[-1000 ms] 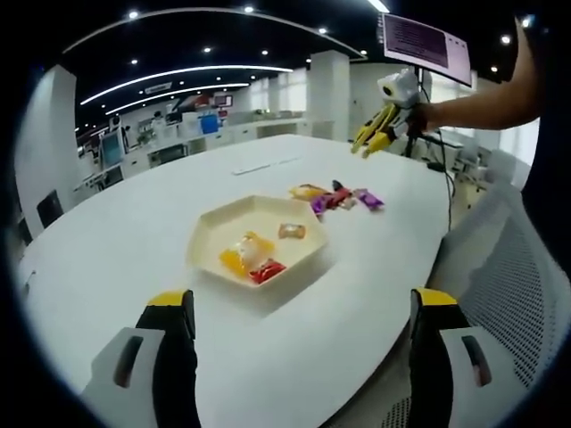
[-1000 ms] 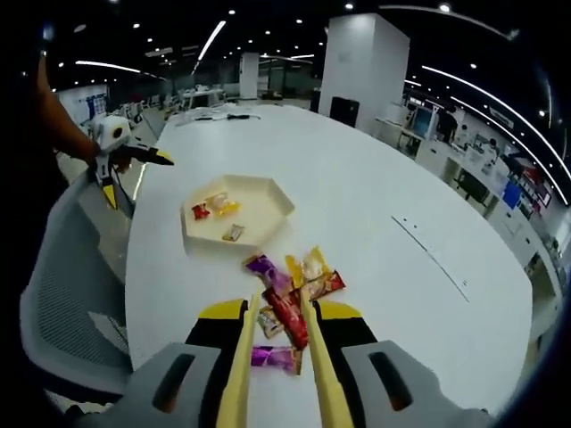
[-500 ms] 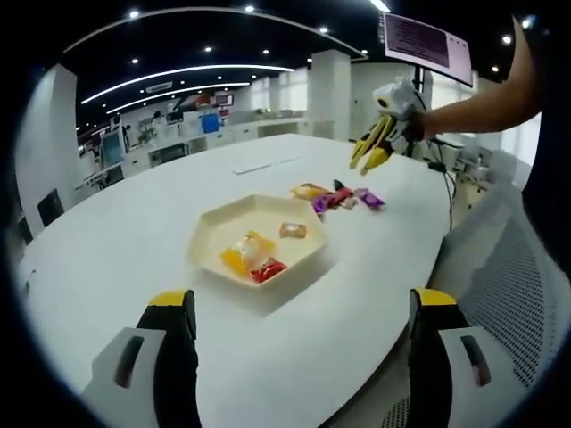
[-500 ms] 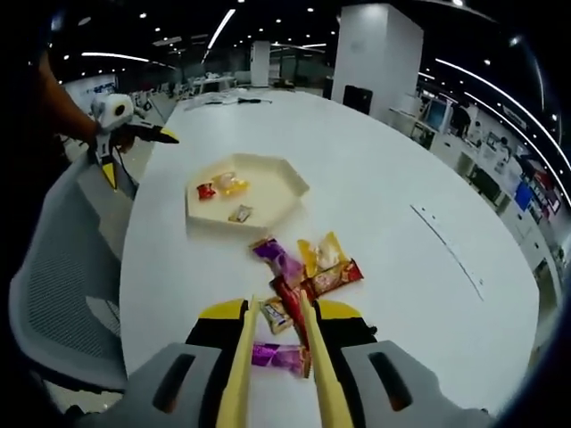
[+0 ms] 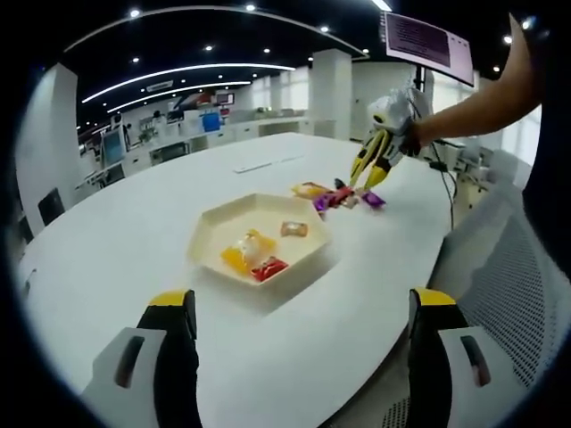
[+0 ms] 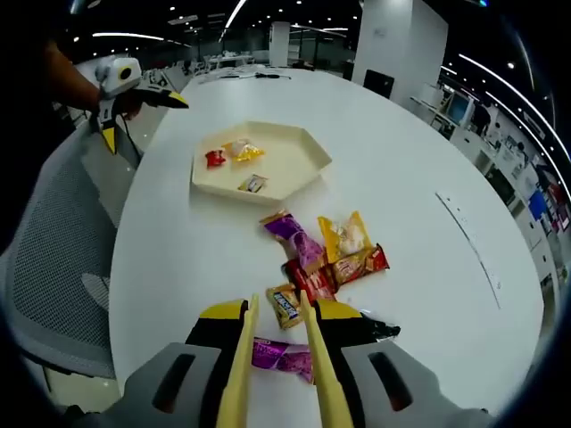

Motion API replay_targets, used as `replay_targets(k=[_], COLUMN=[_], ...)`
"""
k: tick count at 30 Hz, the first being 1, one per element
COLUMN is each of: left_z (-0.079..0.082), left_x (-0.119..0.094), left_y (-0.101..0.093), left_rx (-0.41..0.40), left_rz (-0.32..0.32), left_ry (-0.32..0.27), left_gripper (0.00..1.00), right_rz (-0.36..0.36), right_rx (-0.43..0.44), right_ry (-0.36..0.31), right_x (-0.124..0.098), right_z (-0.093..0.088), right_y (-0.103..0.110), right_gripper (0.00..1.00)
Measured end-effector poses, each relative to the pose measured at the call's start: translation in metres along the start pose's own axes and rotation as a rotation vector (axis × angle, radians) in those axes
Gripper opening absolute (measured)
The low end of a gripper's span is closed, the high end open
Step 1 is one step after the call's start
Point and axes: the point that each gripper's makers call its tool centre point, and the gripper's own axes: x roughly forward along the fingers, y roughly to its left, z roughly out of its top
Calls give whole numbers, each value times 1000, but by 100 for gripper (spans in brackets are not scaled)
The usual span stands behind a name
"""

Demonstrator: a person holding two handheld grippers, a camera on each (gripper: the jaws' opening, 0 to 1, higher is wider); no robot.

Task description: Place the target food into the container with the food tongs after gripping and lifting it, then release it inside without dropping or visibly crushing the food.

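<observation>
A broad white table held a cream hexagonal tray with three small wrapped sweets lying in it: a red one, an orange-yellow one and a little tan one. Just beside the tray lay a loose heap of snack packets: a purple packet, a yellow packet, a red-orange packet, a dark red packet and a small yellow bar, none of them in the tray. The right gripper hung low over that heap with its jaws set wide and a pair of yellow food tongs between them; the tong tips stood a little apart on either side of the small yellow bar, and I could not tell whether they touched it. A second purple packet lay right under the tongs. The left gripper waited at the near edge of the table, well apart from the tray, jaws spread and gripping nothing. A grey mesh chair stood beside the table.
</observation>
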Motion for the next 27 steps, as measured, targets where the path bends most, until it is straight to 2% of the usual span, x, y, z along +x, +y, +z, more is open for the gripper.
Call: replay_targets(k=[11, 16, 26, 27], left_z=[-1, 0, 0, 1], left_x=[0, 0, 0, 0], left_y=[1, 2, 1, 2], left_rx=[-7, -7, -14, -17], left_rz=[2, 6, 3, 4], left_ry=[2, -2, 3, -3], left_gripper=[95, 95, 95, 95], right_rz=[17, 55, 55, 44], right_rx=[10, 40, 8, -5], right_ry=[42, 50, 63, 80], right_x=[18, 18, 25, 26], right_z=[-8, -9, -10, -14], right_y=[0, 9, 10, 9], right_gripper=[28, 28, 28, 26])
